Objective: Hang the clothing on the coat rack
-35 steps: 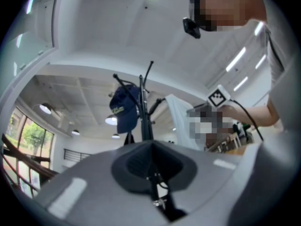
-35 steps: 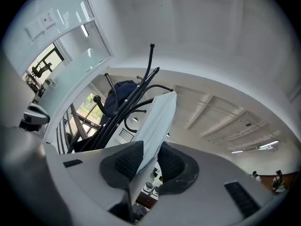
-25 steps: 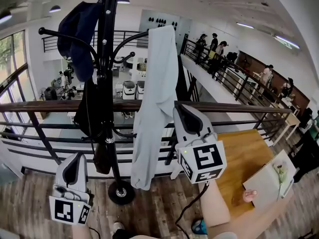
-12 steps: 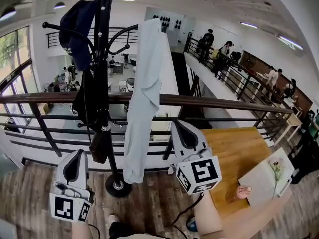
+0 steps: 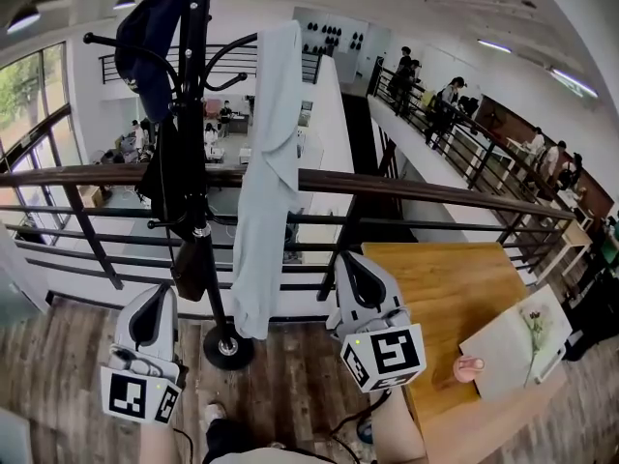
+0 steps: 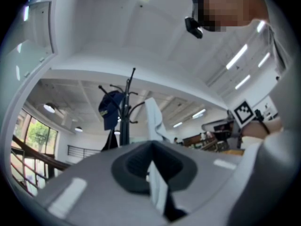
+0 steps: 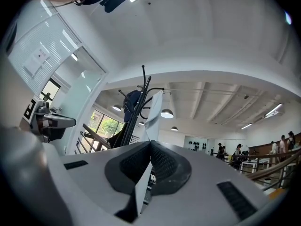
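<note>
Head view is showing the pale grey garment (image 5: 263, 182) hanging full length from an upper hook of the coat rack (image 5: 198, 104), with its lower edge ending just above the rack's round base (image 5: 229, 348). A dark blue garment (image 5: 147, 37) and a black item (image 5: 177, 201) are occupying hooks on the pole's other side. Both grippers are sitting low and clear of the cloth. The left gripper (image 5: 160, 293) is presenting clenched jaws with nothing between them, and the right gripper (image 5: 356, 259) is likewise clamped tight and empty.

Assessment: the hang is looking complete, so the step in hand is leaving the rack undisturbed. Any retreat is best running away from the hem, since a snag there is risking dragging the garment off its hook or rocking the rack. How deeply the cloth is sitting over the hook is not showing clearly, so a visual check is being advised. A dark railing (image 5: 435, 193) is running just behind the rack, and a wooden table (image 5: 445, 278) is standing to the right
</note>
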`<act>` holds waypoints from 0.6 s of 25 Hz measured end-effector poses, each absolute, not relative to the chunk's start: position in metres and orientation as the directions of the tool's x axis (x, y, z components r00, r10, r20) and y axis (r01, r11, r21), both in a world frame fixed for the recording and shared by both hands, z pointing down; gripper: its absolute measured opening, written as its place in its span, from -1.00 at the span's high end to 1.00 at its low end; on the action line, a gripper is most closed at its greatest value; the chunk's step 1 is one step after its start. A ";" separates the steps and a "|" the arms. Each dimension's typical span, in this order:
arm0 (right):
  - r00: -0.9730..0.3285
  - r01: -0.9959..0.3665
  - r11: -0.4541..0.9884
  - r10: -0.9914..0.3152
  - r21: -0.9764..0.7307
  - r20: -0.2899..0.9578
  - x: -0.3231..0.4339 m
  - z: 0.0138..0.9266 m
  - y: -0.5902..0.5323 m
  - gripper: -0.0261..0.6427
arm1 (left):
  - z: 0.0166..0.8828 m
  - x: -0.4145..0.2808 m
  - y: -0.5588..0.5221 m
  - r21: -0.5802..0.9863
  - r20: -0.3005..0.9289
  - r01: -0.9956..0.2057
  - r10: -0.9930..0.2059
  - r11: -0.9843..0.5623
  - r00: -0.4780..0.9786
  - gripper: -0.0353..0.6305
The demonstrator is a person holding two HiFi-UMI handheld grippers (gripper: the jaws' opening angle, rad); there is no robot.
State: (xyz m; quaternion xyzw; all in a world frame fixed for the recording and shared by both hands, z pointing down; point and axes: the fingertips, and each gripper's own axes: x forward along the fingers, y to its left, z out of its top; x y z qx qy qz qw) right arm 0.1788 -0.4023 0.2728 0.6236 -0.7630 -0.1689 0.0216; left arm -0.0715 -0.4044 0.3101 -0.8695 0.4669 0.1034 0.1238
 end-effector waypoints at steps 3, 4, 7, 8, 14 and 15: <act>-0.227 -0.946 0.174 -0.957 0.274 -0.178 0.180 0.281 -0.395 0.92 | 0.315 -0.068 -0.399 -0.112 -0.288 -0.840 -0.792 -0.530 0.538 0.88; -0.229 -0.946 0.175 -0.957 0.271 -0.179 0.180 0.284 -0.393 0.92 | 0.316 -0.067 -0.398 -0.110 -0.285 -0.841 -0.794 -0.530 0.537 0.88; -0.231 -0.946 0.178 -0.956 0.271 -0.182 0.179 0.290 -0.390 0.92 | 0.321 -0.064 -0.396 -0.108 -0.274 -0.842 -0.798 -0.528 0.536 0.88; -0.233 -0.946 0.179 -0.955 0.271 -0.182 0.178 0.292 -0.389 0.92 | 0.323 -0.063 -0.395 -0.107 -0.271 -0.843 -0.800 -0.528 0.535 0.88; -0.219 -0.955 0.175 -0.960 0.239 -0.174 0.181 0.306 -0.381 0.92 | 0.328 -0.061 -0.390 -0.107 -0.255 -0.847 -0.808 -0.521 0.530 0.88; -0.216 -0.957 0.174 -0.961 0.231 -0.171 0.182 0.310 -0.380 0.92 | 0.328 -0.061 -0.390 -0.107 -0.253 -0.848 -0.810 -0.520 0.529 0.88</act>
